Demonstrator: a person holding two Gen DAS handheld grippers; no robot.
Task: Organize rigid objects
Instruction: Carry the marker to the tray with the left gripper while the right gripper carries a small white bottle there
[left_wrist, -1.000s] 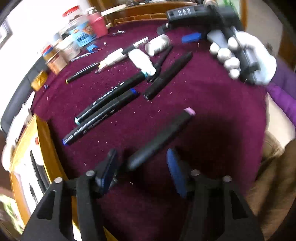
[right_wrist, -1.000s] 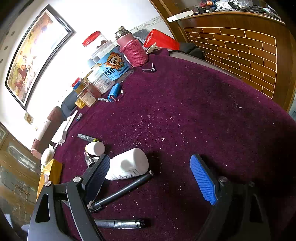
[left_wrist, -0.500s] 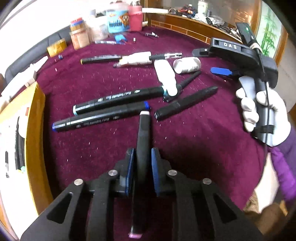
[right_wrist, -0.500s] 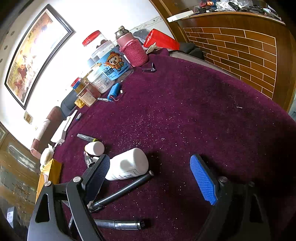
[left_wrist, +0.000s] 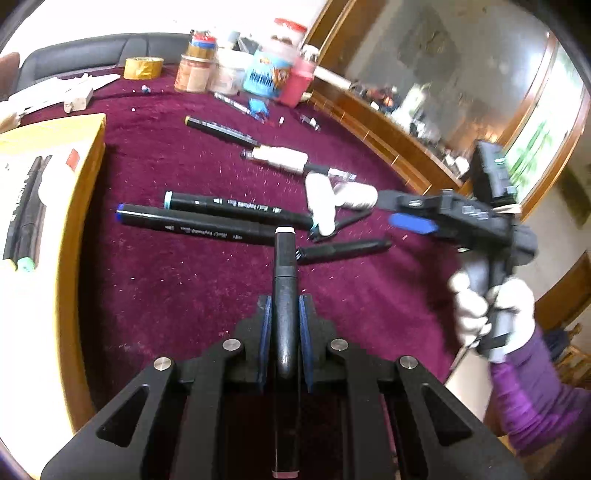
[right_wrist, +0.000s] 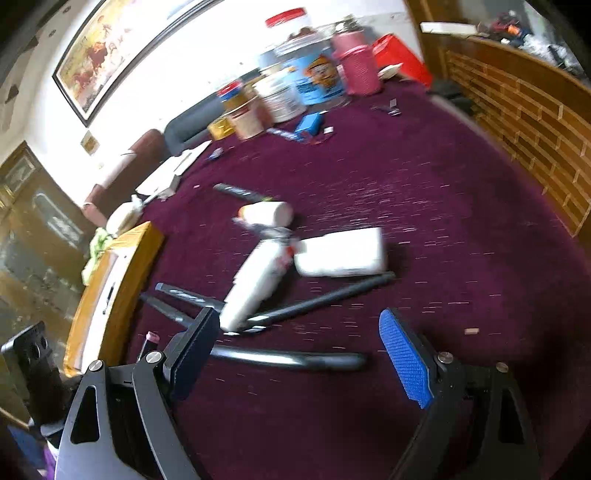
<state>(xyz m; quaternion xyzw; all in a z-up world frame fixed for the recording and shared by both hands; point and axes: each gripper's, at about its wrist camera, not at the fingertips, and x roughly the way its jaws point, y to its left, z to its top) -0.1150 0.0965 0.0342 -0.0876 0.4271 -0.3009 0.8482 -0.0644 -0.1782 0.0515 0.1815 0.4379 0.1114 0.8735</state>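
- My left gripper (left_wrist: 284, 317) is clamped on a black marker (left_wrist: 284, 280); the blue pads press its barrel from both sides, and the marker runs straight forward along the fingers, its pale cap end pointing away from me and its pinkish end back under the camera.
- The held marker's far tip sits above the maroon tablecloth (left_wrist: 184, 295), just in front of two long black markers lying side by side: one with a blue end (left_wrist: 192, 223) and, beyond it, one with a light teal end (left_wrist: 236, 206).
- A shorter black pen (left_wrist: 343, 249) lies to the right of the held marker's tip, apart from it.
- A white tube (left_wrist: 321, 206) lies across the right ends of the two long markers, with a white bottle (left_wrist: 354, 195) touching it on its far side.
- Farther back lie another black marker with a yellowish end (left_wrist: 221, 131) and a cream-coloured tube (left_wrist: 280, 158).
- At the left, a yellow-edged box (left_wrist: 85, 184) holds dark markers on a white lining.
- My right gripper (right_wrist: 299, 354) stands wide apart with nothing between its fingers, hovering over the cloth; the left wrist view shows it gripped in a white-gloved hand (left_wrist: 491, 314).
- In the right wrist view, which is motion-blurred, the black pen (right_wrist: 288, 360) lies just ahead of the open fingers, with the white tube (right_wrist: 255, 284) and white bottle (right_wrist: 340, 253) beyond.
- Jars and containers (left_wrist: 258, 70) cluster at the far edge of the table.
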